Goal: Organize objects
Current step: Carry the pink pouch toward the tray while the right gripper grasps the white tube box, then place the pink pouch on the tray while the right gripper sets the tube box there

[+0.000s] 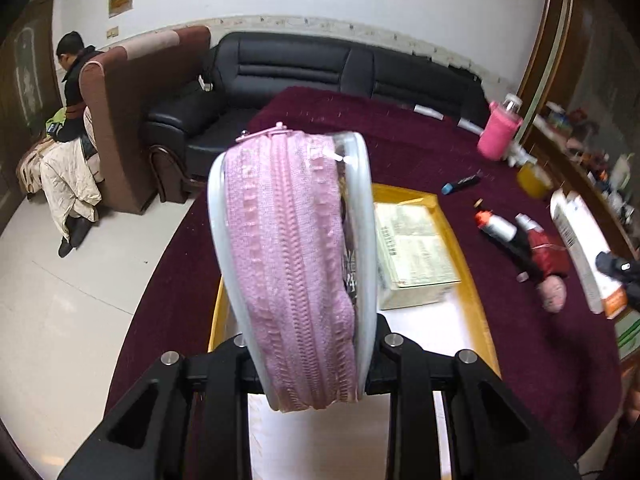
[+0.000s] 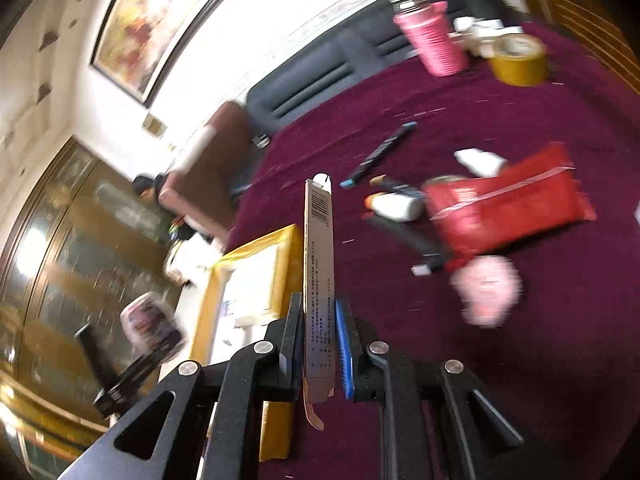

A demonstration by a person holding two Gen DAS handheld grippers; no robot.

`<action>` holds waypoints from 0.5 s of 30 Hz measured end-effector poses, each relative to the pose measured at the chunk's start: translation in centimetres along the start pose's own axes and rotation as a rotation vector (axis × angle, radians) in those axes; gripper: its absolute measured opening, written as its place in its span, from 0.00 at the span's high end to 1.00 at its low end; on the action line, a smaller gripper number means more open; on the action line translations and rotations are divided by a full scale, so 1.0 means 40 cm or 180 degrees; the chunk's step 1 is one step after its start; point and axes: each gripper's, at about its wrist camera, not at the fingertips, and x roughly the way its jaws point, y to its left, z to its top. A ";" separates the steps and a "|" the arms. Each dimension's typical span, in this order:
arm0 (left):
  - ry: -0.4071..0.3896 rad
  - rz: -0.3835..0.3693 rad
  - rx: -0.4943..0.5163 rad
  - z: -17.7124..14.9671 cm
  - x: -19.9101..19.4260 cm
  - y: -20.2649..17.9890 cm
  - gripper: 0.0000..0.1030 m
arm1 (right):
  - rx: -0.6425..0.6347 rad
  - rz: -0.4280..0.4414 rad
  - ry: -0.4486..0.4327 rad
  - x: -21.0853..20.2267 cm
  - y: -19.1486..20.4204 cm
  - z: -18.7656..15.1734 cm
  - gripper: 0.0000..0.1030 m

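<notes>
My left gripper (image 1: pixel 308 344) is shut on a pink zippered pouch (image 1: pixel 288 248) with clear sides, held edge-on above a yellow-rimmed tray (image 1: pixel 466 256). A pale green box (image 1: pixel 412 252) lies in that tray. My right gripper (image 2: pixel 318 344) is shut on a flat, narrow carded package (image 2: pixel 318 264) with a barcode, held upright over the maroon tablecloth (image 2: pixel 520 360), beside the tray's corner (image 2: pixel 288 240). The left gripper with its pouch shows blurred in the right wrist view (image 2: pixel 152 328).
On the cloth lie a red bag (image 2: pixel 512 204), a white bottle (image 2: pixel 396 204), a black and blue marker (image 2: pixel 380 152), a pink fuzzy item (image 2: pixel 488 288), a pink sleeved bottle (image 2: pixel 436 36) and yellow tape roll (image 2: pixel 520 60). A black sofa (image 1: pixel 320 72) stands behind.
</notes>
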 end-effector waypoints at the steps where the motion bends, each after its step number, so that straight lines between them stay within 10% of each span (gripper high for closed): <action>1: 0.0046 0.0012 0.0034 0.005 0.019 0.003 0.74 | -0.0041 0.0077 0.0072 0.030 0.033 -0.005 0.84; 15: 0.0516 0.0260 0.0369 0.077 0.209 0.023 0.74 | -0.0300 0.0264 0.0871 0.337 0.220 -0.105 0.84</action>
